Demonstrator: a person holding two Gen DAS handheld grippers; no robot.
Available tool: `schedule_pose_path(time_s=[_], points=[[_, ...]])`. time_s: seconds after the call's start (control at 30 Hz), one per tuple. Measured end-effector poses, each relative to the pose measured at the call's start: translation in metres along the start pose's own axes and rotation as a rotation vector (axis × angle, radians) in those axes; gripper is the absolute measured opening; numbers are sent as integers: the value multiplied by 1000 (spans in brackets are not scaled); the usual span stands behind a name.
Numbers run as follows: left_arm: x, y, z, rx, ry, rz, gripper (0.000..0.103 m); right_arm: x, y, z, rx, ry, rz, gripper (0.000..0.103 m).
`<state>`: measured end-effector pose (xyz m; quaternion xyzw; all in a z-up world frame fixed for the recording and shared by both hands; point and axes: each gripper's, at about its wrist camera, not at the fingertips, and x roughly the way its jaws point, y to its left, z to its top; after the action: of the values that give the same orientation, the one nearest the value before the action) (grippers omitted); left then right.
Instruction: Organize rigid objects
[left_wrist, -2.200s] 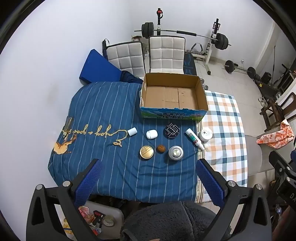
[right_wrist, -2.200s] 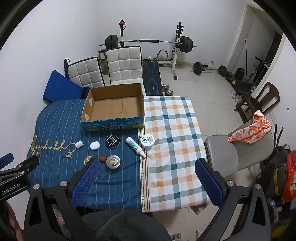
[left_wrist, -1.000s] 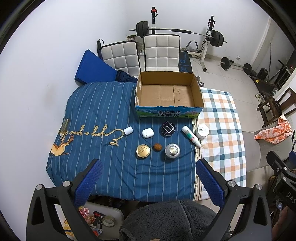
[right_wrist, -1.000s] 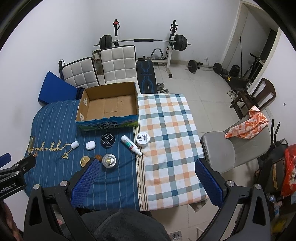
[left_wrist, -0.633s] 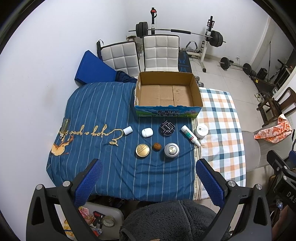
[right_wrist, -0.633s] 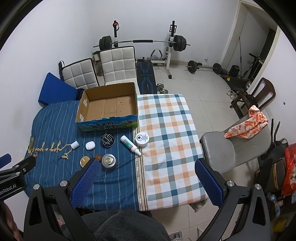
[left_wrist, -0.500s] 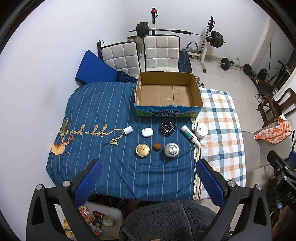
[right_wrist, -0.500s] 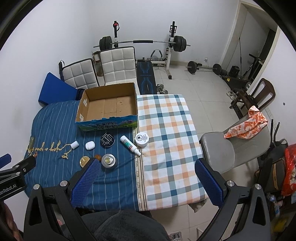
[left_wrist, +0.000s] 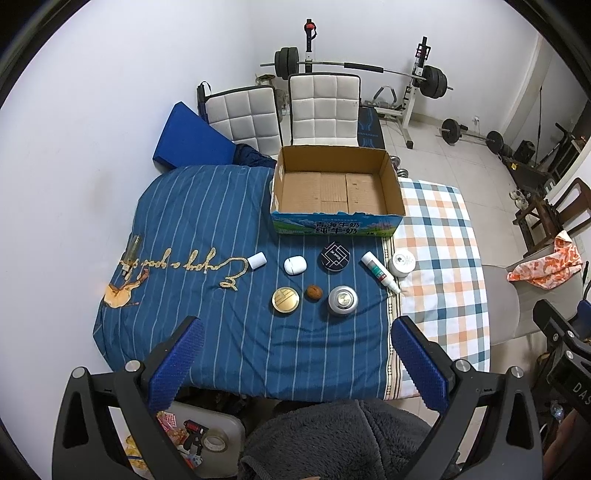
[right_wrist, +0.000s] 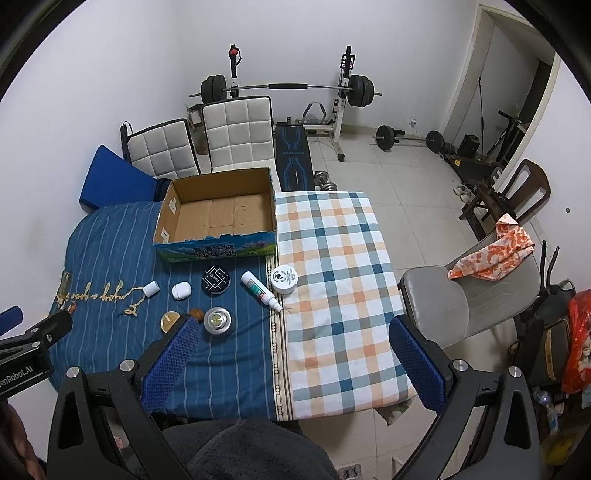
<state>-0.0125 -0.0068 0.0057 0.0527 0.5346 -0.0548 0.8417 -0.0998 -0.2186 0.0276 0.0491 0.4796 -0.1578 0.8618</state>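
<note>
Nothing packed yet: cardboard box (left_wrist: 336, 188) empty at upper centre, small items in two rows just below it on the table (left_wrist: 207, 229). Best to start with the nearest silver round tin (left_wrist: 343, 300), descending squarely over it. Left gripper (left_wrist: 295, 363) and right gripper (right_wrist: 293, 363) both spread wide, holding nothing, well above everything.

Front wall of the cardboard box (left_wrist: 336, 226): blue band printed in white Chinese characters, "青海牛奶" above "纯牛奶". Body of the other tongs at the left edge of the right wrist view (right_wrist: 22, 363): white lettering "enRobot.AI", its first letter cut off. Striped blue cloth (left_wrist: 207, 229): gold cursive embroidery, upside down and not legible.
</note>
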Motion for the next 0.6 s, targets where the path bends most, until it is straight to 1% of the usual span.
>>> schedule_pose_path(time_s=[0.6], points=[[-1,-3,0,5,-5,-11,103,0,7,0,-15,0,16,103]])
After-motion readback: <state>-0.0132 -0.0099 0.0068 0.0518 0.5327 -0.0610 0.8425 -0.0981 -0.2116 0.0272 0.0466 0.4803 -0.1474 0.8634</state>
